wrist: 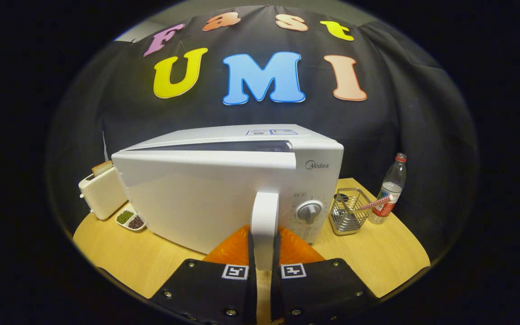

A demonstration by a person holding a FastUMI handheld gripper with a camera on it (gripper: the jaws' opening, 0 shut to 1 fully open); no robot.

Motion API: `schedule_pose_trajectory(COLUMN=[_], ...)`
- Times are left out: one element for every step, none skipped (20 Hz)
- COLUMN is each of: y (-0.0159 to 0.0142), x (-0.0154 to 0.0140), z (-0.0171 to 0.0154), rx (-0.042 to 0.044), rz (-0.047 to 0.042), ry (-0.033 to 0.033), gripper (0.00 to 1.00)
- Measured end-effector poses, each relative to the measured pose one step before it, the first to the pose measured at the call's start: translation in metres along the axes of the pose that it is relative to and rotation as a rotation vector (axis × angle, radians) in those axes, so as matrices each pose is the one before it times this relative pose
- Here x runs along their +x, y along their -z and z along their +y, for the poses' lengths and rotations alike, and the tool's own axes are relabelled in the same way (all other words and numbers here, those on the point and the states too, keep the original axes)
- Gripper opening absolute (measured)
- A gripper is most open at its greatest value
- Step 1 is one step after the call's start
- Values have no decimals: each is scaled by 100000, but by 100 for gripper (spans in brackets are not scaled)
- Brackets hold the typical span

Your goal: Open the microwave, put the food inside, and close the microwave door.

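I've got the tongs (264, 264) clamped on the microwave (242, 180) door handle (264, 225), door swung partly open, orange food (296, 248) just ahead on the worktop (377, 262).

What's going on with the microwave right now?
Gripper shut on door handle. Microwave door swung partly open. Nothing blocking the door's swing.
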State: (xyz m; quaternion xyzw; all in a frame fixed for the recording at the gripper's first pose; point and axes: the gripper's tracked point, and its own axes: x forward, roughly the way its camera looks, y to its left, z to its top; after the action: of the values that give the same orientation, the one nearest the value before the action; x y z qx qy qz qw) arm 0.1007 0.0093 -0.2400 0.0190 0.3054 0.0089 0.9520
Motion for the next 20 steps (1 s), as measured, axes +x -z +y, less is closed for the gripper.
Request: schedule_pose_trajectory(y=[372, 517, 350, 523, 497, 478, 414, 515, 298, 341, 434, 333, 213, 439, 419, 128, 197, 224, 230, 263], x=[-860, -1035, -880, -963, -1170, -730, -738, -794, -864, -524, -548, -508, -528, -549, -597, -586, -522, -424, -394, -417], z=[390, 467, 489, 614, 702, 674, 777, 657, 710, 504, 695, 529, 562, 942, 1042, 702, 1117, 861, 860, 799], rx=[1219, 417, -151, -140, 315, 496, 658, 322, 600, 1182, 1645, 1147, 1121, 972, 929, 66, 264, -216, -689, -690], rz=[726, 516, 253, 423, 376, 283, 629, 534, 123, -284, -28, 271, 307, 471, -16, -844, -918, 35, 352, 147], ry=[-208, -76, -212, -608, -1011, -903, -1004, -697, -790, -207, 193, 92, -339, -837, -2139, -884, -1474, -1510, -925, -784], gripper=[12, 12, 12, 12, 14, 14, 16, 18, 20, 20, 22, 22, 23, 23, 23, 26, 28, 28, 28, 28])
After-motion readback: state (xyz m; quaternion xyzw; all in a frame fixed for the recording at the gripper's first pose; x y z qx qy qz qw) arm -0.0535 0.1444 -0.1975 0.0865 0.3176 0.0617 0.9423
